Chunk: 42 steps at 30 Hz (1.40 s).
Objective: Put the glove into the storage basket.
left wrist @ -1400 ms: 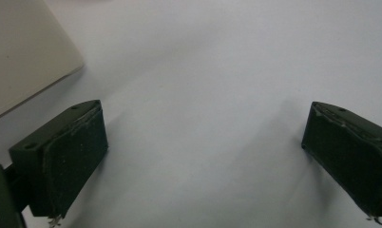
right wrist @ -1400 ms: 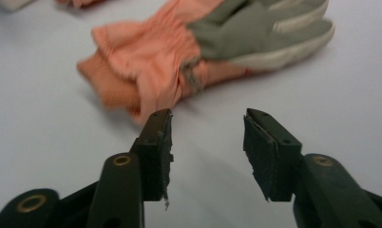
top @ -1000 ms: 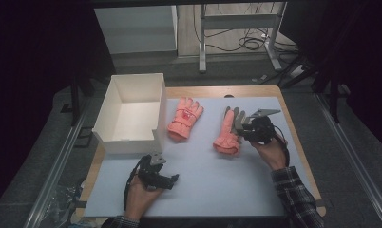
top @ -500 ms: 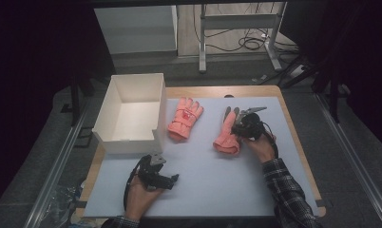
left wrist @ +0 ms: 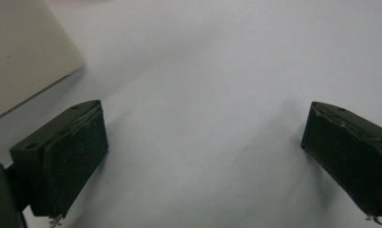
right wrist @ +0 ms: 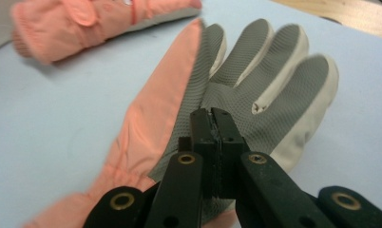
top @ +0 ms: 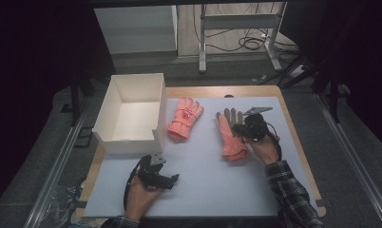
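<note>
The pale blue mat [top: 213, 175] covers my wooden table in a dark room; nearest me, my left gripper [top: 157, 176] rests open on bare mat. My right gripper [right wrist: 212, 124] has just been closing and now pinches the grey mesh palm of the nearer salmon-pink padded glove [right wrist: 146, 137], whose long axis runs away from me, fingers far. Beyond lie the second salmon-pink glove [top: 184, 118] and the open white cardboard box [top: 130, 114]; I can read no writing.

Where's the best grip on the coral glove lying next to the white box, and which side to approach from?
Take the glove beside the box at its cuff end, the thick edge facing the person, coming from above on that near side. It lies flat, back up, fingers pointing away, with bare mat around the cuff, so jaws can likely pinch a fold there. The white box crowds its left side, so avoid coming from there.
</note>
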Each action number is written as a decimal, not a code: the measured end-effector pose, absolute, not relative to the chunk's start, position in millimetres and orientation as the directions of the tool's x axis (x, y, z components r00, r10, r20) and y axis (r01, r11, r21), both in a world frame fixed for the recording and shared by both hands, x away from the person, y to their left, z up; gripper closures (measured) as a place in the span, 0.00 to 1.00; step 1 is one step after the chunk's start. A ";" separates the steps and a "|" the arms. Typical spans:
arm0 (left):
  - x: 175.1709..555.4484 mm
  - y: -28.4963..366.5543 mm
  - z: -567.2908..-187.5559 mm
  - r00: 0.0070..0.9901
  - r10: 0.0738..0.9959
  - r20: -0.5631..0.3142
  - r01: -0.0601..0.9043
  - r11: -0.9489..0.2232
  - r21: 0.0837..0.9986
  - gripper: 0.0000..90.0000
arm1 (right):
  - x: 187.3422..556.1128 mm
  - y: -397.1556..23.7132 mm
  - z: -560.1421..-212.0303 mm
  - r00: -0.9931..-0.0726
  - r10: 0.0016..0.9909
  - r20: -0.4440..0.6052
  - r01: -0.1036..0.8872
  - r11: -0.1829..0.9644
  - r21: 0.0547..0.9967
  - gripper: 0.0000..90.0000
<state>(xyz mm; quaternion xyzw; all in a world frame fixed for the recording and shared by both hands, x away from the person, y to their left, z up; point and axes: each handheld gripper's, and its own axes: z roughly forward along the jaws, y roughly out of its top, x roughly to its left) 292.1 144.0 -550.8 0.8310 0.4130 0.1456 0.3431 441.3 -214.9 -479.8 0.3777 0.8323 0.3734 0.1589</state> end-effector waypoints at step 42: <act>292.9 143.6 -550.4 0.617 0.786 -0.042 0.592 -0.428 0.683 0.01 | 327.3 -237.5 -511.6 -0.678 0.732 0.060 0.531 0.433 0.728 0.72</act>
